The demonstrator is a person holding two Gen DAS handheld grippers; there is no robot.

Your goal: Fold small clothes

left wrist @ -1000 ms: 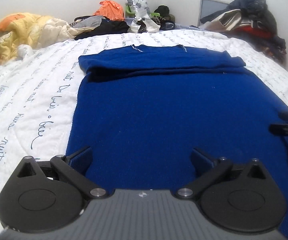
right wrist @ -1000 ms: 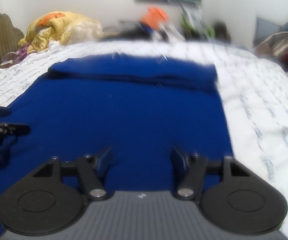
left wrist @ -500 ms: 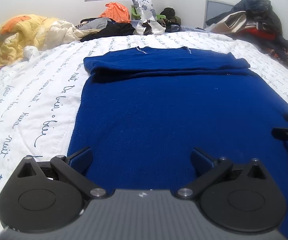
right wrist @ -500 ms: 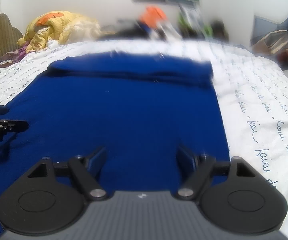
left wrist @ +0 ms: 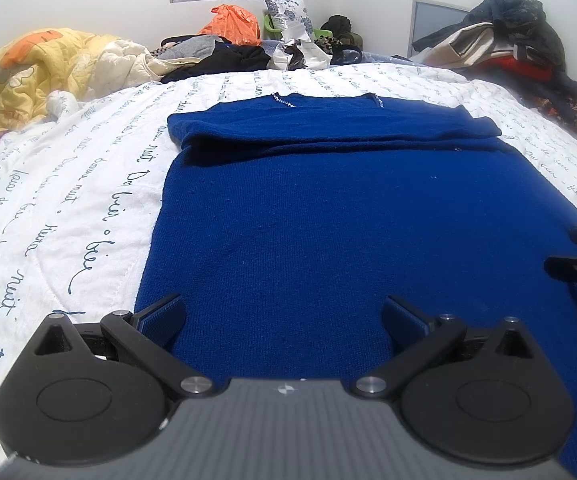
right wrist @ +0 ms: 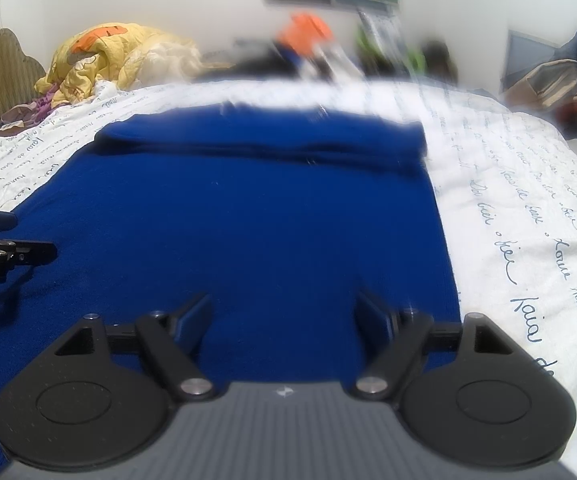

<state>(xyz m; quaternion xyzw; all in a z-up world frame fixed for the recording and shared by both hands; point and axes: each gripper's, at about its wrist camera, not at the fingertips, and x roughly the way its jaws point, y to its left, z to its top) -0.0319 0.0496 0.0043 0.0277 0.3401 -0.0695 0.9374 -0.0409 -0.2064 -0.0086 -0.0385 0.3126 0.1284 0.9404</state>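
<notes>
A: Well, where's the dark blue knitted sweater (left wrist: 328,220)?

B: Flat on the white quilt with blue script (left wrist: 68,200), filling mid-frame, its far part folded over near the top.

A: Left gripper (left wrist: 284,316)?

B: Low centre, over the near hem, jaws wide, nothing pinched.

A: Right gripper (right wrist: 284,312)?

B: Bottom centre, jaws just widened; sweater beneath, ungripped.

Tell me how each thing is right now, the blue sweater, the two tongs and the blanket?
Blue sweater: flat on the bed, far end folded over.
Left tongs: open, holding nothing, over the sweater's near edge.
Right tongs: open, just widened, nothing between them.
Yellow blanket: crumpled in a heap.
</notes>
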